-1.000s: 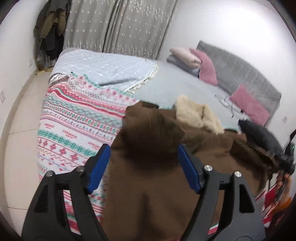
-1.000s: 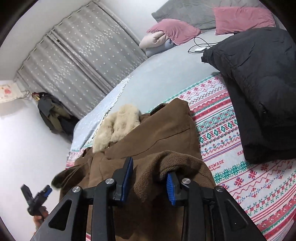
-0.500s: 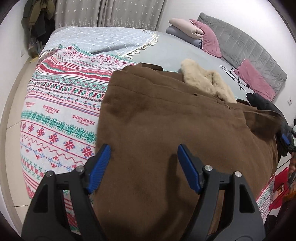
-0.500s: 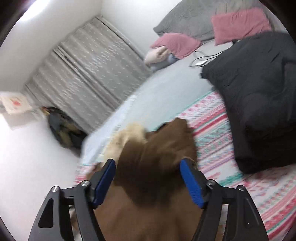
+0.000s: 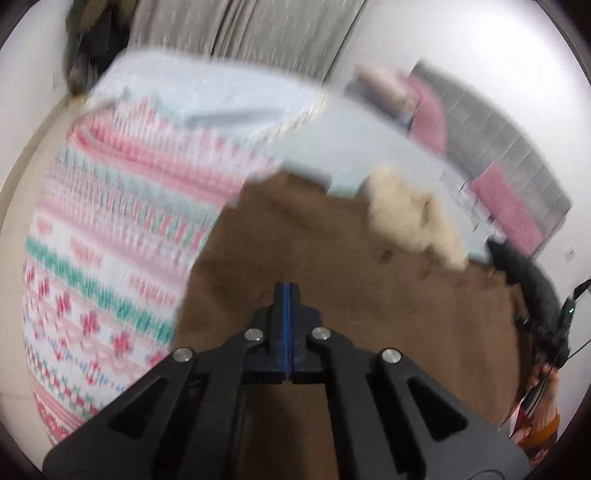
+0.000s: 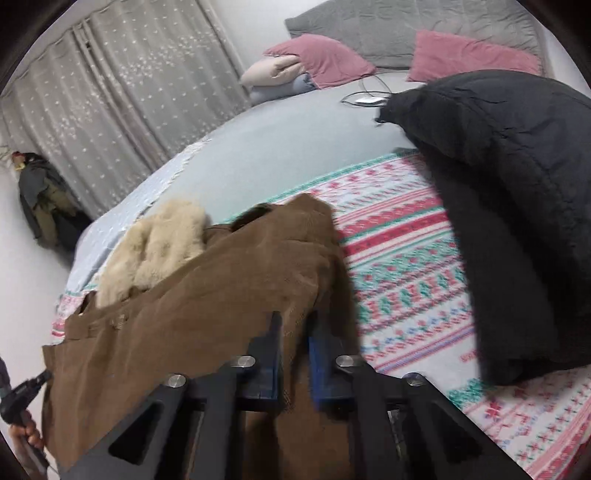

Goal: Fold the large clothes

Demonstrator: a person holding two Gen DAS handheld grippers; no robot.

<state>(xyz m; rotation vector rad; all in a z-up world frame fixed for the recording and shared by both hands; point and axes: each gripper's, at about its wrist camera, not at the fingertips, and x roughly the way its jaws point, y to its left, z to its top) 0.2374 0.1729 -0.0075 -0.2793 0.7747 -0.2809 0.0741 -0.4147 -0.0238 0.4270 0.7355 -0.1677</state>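
Observation:
A large brown coat [image 5: 369, 295] with a cream fur collar [image 5: 410, 218] lies spread on the patterned blanket [image 5: 103, 258] of a bed. My left gripper [image 5: 287, 291] is shut over the coat's near part, its blue pads pressed together; whether it pinches cloth cannot be told. The view is motion-blurred. In the right wrist view the coat [image 6: 207, 314] and its collar [image 6: 155, 247] show again. My right gripper [image 6: 295, 332] is shut on a fold at the coat's right edge, with brown cloth between its pads.
A black padded jacket [image 6: 517, 206] lies on the blanket [image 6: 406, 258] to the right of the coat. Pink pillows [image 6: 325, 62] and a grey headboard [image 6: 406, 26] stand at the far end. A charger cable [image 6: 365, 96] lies on the grey sheet. Curtains [image 6: 110, 103] hang at the back.
Both grippers were open half a second ago and are now shut. The right gripper has closed on the coat's right edge. The left view has swung and blurred.

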